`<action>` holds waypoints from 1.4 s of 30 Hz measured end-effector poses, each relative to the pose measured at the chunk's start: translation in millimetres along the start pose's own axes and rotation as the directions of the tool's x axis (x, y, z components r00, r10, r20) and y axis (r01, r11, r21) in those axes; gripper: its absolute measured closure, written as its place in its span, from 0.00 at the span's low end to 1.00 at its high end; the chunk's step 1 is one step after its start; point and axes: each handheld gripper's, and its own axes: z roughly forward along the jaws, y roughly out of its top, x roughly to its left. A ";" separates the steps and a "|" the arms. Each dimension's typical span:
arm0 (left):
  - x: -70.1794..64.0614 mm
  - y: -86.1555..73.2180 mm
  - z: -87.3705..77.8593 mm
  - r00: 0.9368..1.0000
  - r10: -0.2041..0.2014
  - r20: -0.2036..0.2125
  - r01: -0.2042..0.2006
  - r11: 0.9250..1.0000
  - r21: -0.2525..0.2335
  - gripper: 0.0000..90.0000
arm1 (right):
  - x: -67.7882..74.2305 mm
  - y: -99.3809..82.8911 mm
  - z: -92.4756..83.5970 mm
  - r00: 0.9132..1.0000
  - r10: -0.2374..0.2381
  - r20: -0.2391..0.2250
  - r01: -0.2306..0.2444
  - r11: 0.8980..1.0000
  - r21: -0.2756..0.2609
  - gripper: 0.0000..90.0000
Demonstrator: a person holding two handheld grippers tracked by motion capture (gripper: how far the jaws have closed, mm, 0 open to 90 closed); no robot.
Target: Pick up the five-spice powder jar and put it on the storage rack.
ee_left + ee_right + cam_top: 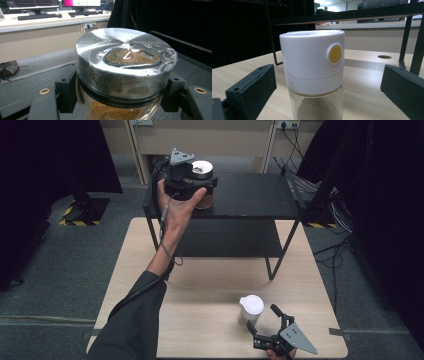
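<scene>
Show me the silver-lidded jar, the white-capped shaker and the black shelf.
silver-lidded jar [125, 65]: left gripper view, side of its metal lid.
white-capped shaker [309, 60]: right gripper view, front of its white cap.
black shelf [255, 195]: high view, bare top board.

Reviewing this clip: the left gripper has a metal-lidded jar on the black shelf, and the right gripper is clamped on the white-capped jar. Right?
Not quite. The right gripper is open: its jaws stand apart from the white-capped jar, as the right gripper view shows. The left gripper does have the metal-lidded jar on the black shelf.
</scene>
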 end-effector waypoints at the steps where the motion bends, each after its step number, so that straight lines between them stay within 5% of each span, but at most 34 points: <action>1: 0.4 -2.1 -1.1 1.000 -0.007 0.002 0.007 1.000 -0.013 0.27 | 0.1 -0.3 -0.1 1.000 -0.001 0.000 0.001 1.000 -0.002 0.00; 11: 1.5 -15.9 -17.0 1.000 -0.017 0.013 0.019 0.996 -0.086 0.00 | 0.8 0.3 0.1 1.000 -0.006 0.002 0.006 1.000 0.002 0.01; 25: -3.9 -46.6 -47.0 0.995 0.024 0.094 -0.007 0.985 -0.175 0.00 | 0.9 0.2 -0.1 1.000 -0.008 0.001 0.008 1.000 0.002 0.00; 30: -11.5 -78.9 -65.4 0.992 0.043 0.120 -0.015 0.974 -0.226 0.00 | 0.6 -0.3 -0.3 1.000 -0.004 0.001 0.004 1.000 -0.001 0.00; 34: -21.7 -107.5 -80.3 0.994 0.050 0.101 -0.022 0.964 -0.264 0.00 | 1.0 0.0 -0.2 1.000 -0.008 0.001 0.008 1.000 0.000 0.00; 42: -27.2 -160.6 -93.8 0.990 0.018 0.142 0.025 0.955 -0.295 0.00 | 1.3 -0.3 0.0 1.000 -0.013 0.002 0.013 1.000 -0.001 0.00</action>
